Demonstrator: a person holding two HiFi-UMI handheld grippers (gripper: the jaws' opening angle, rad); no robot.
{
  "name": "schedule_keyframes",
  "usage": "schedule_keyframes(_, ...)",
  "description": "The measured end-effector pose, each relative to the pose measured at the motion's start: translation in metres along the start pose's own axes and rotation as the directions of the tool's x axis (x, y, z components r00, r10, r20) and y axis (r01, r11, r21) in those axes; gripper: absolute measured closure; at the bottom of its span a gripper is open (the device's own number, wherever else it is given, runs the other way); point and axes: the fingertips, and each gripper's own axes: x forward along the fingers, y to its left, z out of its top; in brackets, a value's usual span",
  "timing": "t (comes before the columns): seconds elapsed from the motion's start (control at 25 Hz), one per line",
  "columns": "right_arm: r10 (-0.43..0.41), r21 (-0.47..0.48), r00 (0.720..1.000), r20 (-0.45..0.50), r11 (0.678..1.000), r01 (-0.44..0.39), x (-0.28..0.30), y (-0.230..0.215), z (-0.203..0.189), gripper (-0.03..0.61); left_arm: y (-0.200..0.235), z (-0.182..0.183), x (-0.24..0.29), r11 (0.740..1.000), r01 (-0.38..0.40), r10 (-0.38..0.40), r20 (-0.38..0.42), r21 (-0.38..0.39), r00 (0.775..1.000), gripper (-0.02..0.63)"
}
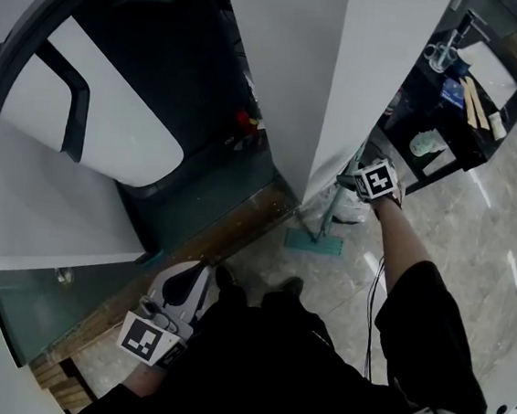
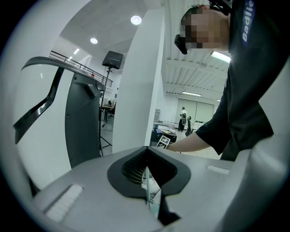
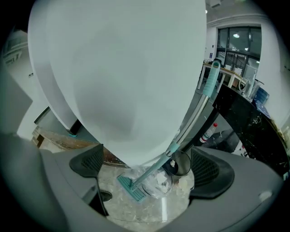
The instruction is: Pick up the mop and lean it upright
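Left gripper [image 2: 147,158] closed, empty. Right gripper [image 3: 152,170] wide open, not gripping mop [image 3: 131,188], which leans against pillar [image 3: 127,81]. Placement looks done; next, back away clear.

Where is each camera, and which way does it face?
Head view: on the head, steeply down; shows torso, left gripper, right gripper.
Left gripper view: along its shut jaws toward the torso and right forearm.
Right gripper view: past its open jaws, down at the mop against the pillar.
Shared: head and right gripper views show the mop.
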Motion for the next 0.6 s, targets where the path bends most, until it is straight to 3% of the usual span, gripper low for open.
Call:
schedule_keyframes(0.36,0.040,0.007,0.998,0.042,0.999,-0.040,-0.012,0.030,-0.024,-0.012,-0.009,0.000,0.004,0.999,0.041,-0.041,0.006,0.010,0.999,0.594)
schedule_keyframes(0.6,0.022,0.039,0.995,0.095,0.999,-0.026,-0.043,0.063,-0.042,-0.012,-0.013,0.006,0.007,0.996,0.087,-0.087,0.027,0.028,0.996,0.594)
